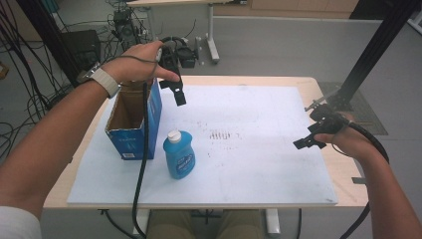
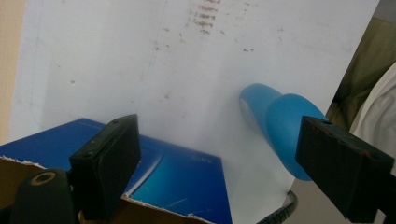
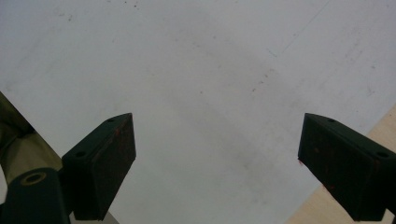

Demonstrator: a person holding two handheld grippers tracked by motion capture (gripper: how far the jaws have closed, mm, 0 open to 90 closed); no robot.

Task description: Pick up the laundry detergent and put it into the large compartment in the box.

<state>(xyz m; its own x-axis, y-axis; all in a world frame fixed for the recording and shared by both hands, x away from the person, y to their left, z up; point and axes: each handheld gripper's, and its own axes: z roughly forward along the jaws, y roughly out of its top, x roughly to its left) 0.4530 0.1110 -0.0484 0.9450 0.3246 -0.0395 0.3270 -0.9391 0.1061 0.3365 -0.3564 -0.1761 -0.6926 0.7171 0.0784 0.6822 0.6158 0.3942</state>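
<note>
An open-topped blue cardboard box [image 1: 152, 112] stands at the left of the white board [image 1: 259, 164]. Just in front of its right corner stands a blue bottle [image 1: 179, 158] with a white cap. My left gripper [image 1: 179, 94] hovers over the box's far right corner, pointing down, its jaws apart with nothing between them. In the left gripper view [image 2: 219, 158] the box [image 2: 177, 177] lies below and the bottle [image 2: 280, 126] is at the right. My right gripper [image 1: 304, 143] hangs open over the board's right edge, and in the right gripper view [image 3: 217, 163] bare board lies between its jaws.
The board covers most of a wooden table [image 1: 343, 179]. A black cable [image 1: 144, 149] trails from the left gripper down past the box to the front edge. A black frame post [image 1: 368, 55] rises at the back right. Cables and equipment sit on the floor behind.
</note>
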